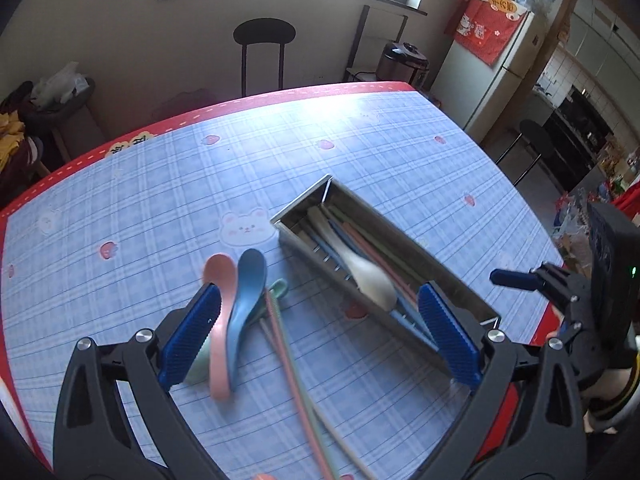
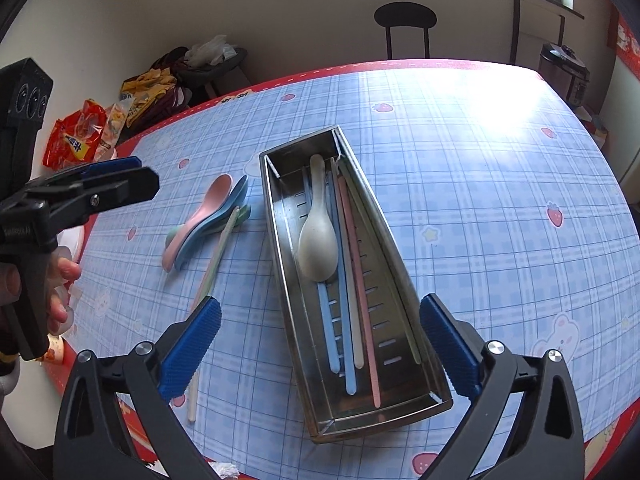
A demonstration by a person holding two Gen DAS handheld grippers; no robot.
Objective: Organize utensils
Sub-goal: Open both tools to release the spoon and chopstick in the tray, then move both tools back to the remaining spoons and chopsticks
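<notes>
Metal tray [image 2: 400,264] lies lengthwise away; white spoon [image 2: 318,240] bowl nearest

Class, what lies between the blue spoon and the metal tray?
Loose chopsticks and a green spoon lie between the blue spoon and the tray, clearest in the right wrist view.
</notes>
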